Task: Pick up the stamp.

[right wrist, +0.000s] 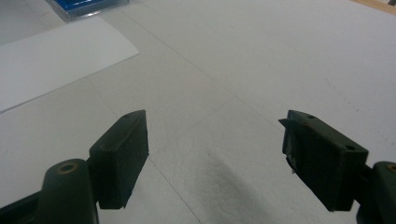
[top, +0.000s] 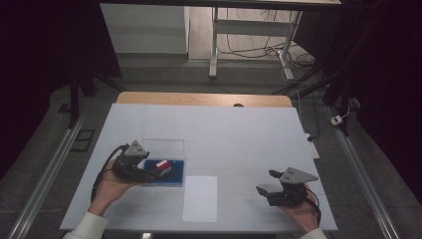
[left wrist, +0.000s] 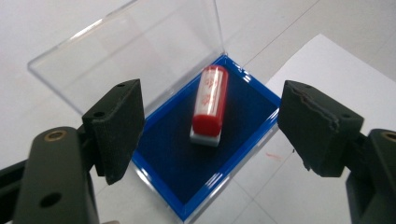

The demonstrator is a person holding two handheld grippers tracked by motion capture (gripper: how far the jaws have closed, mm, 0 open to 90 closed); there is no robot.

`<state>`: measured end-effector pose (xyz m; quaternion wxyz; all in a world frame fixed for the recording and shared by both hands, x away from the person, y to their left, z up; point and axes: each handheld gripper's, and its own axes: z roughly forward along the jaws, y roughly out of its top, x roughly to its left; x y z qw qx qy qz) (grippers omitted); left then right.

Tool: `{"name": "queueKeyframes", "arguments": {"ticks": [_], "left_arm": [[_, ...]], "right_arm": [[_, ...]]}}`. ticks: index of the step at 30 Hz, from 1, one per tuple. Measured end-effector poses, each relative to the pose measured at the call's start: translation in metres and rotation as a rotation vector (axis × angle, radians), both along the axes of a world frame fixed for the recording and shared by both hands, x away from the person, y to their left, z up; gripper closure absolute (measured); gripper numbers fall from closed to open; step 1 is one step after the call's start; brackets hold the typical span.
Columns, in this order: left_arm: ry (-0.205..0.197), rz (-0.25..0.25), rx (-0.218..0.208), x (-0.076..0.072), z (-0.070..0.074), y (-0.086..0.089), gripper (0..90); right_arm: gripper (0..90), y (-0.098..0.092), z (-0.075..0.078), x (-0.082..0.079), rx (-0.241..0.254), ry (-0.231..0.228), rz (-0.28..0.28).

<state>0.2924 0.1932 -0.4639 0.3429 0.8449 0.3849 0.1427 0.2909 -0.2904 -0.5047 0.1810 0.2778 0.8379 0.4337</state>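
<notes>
The left gripper (top: pixel 149 172) and the right gripper (top: pixel 266 183) are both black, each topped by a grey three-cornered plate and trailing a black cable. Their jaws are flat, dark rectangular blocks with small round holes on top (one block in the right gripper view looks chipped along its edge). A brass-coloured bushing sits at each jaw's joint. Both of the person's sleeves are white.
</notes>
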Motion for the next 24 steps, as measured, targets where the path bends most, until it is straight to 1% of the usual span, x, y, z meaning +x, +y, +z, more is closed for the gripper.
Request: {"name": "queueKeyframes", "arguments": {"ticks": [3, 5, 8, 13, 15, 20, 24], "left_arm": [[0.001, -0.011, 0.009, 0.003, 0.000, -0.005, 25.1], [0.000, -0.019, 0.023, 0.005, 0.001, -0.008, 25.9], [0.002, -0.027, 0.023, 0.009, 0.001, -0.012, 27.5], [0.018, -0.040, 0.036, 0.016, -0.003, -0.016, 31.8], [0.025, -0.052, 0.041, 0.018, -0.004, -0.017, 34.1], [0.036, -0.059, 0.042, 0.020, -0.007, -0.017, 39.2], [0.051, -0.066, 0.055, 0.023, -0.011, -0.018, 42.9]], "right_arm": [[23.0, -0.001, 0.000, 0.000, 0.002, 0.003, 0.000], [23.1, -0.001, 0.000, 0.000, 0.000, 0.001, -0.002], [23.3, -0.001, 0.000, 0.001, -0.002, 0.003, -0.001], [23.4, 0.000, -0.001, 0.000, -0.002, 0.008, 0.001], [23.4, 0.000, -0.001, 0.001, -0.003, 0.007, 0.000], [23.5, 0.000, -0.002, 0.001, -0.006, 0.016, 0.002], [23.7, 0.001, -0.003, 0.001, -0.007, 0.014, 0.004]]}}
